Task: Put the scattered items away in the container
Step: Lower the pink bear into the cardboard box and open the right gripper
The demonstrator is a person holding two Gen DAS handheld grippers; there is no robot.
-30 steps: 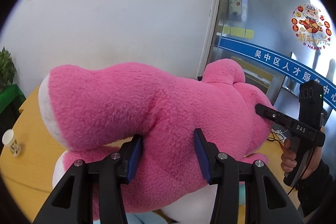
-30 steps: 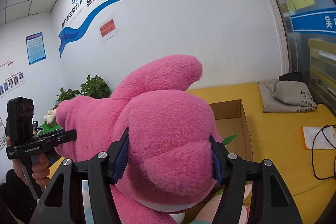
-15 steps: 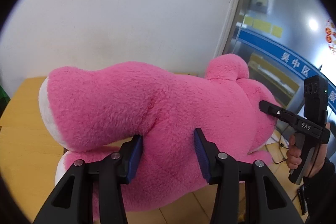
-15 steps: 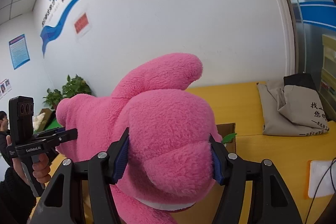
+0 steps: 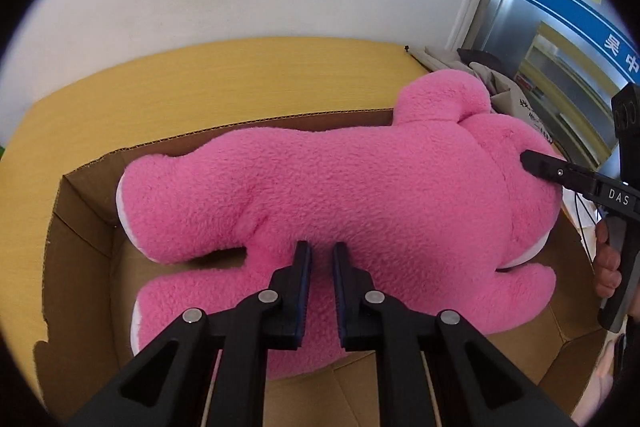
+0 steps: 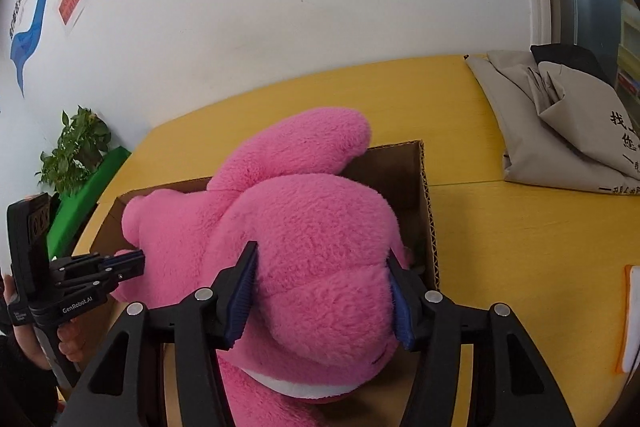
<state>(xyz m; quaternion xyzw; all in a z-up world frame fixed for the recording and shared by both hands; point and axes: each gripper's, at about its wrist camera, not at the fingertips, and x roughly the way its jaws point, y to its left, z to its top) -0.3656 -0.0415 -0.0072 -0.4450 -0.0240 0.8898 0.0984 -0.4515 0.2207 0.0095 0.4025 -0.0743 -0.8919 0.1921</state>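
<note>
Pink plush bear (image 5: 360,195), soft and compressible, lies over the cardboard box (image 5: 80,227), left gripper (image 5: 320,267) pinching its midriff narrowly, right gripper (image 6: 324,291) clamping its head at 3 o'clock.

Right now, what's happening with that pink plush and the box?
A person with two handheld grippers is putting the pink plush bear into the cardboard box on the yellow table. The right gripper is clamped around the bear's head. The left gripper has its fingers nearly together at the bear's belly, seemingly pinching a little fur. The bear lies stretched across the box opening; whether it rests on the bottom isn't visible.
</note>
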